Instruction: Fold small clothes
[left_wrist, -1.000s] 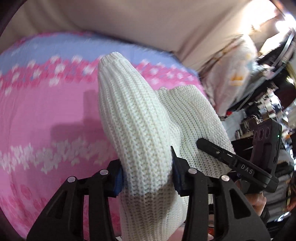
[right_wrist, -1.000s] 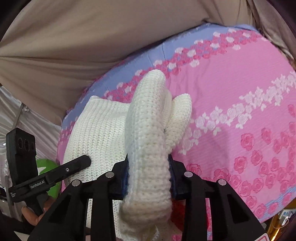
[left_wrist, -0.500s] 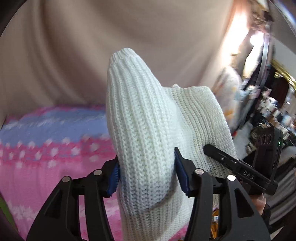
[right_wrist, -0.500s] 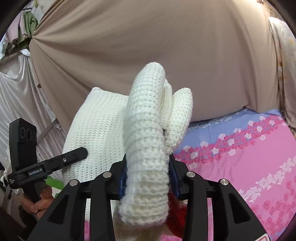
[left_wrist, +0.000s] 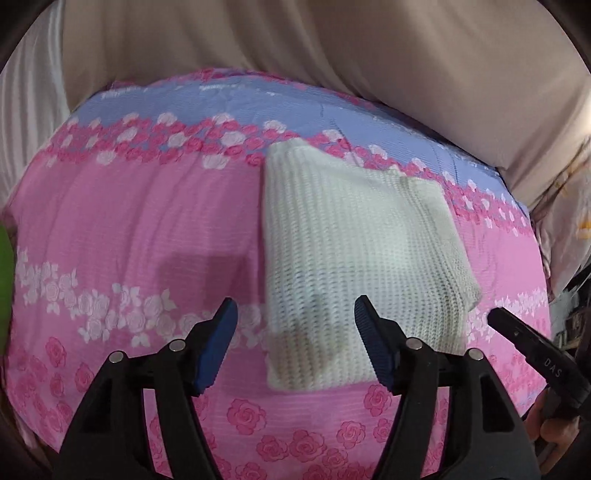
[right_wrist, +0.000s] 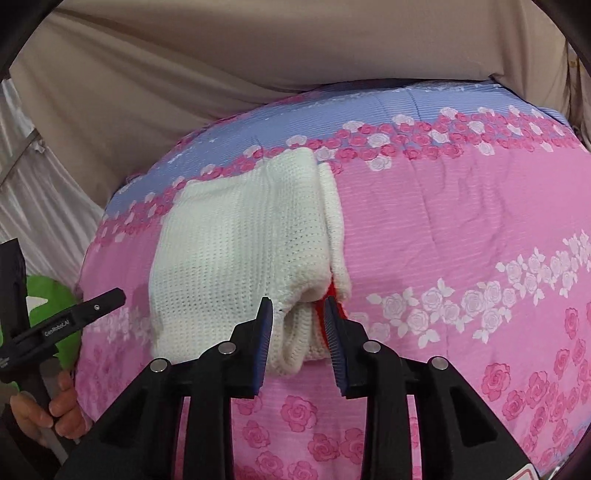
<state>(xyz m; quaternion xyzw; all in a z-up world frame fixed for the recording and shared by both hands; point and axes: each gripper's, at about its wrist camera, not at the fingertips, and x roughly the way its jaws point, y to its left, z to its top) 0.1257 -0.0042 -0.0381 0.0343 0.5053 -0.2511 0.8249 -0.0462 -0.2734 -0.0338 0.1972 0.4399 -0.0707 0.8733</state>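
the white knitted garment (left_wrist: 354, 258) lies folded into a thick rectangle on the pink rose-print bed cover (left_wrist: 129, 229), up near the blue band at its far edge. i have my left gripper (left_wrist: 295, 343) just in front of the near edge of the fold; its jaws have just been opening and now stand wide apart, with nothing pressed between them. my right gripper (right_wrist: 301, 341) sits at the near right corner, where the rolled layers bunch up. its jaws have just been closing and stand narrow with that thick roll between them, but i cannot tell from here whether the pads actually press on the wool.

i judge the knit to be soft, light and springy: chunky, grippy yarn that will not slide out of the jaws, but bulky layers that want to bounce open again. a bit of red (right_wrist: 332, 295) shows at that corner, under the white. if i take hold again, i would pinch through all layers at the near corners rather than one loose edge, and lift low so the stack does not sag apart.
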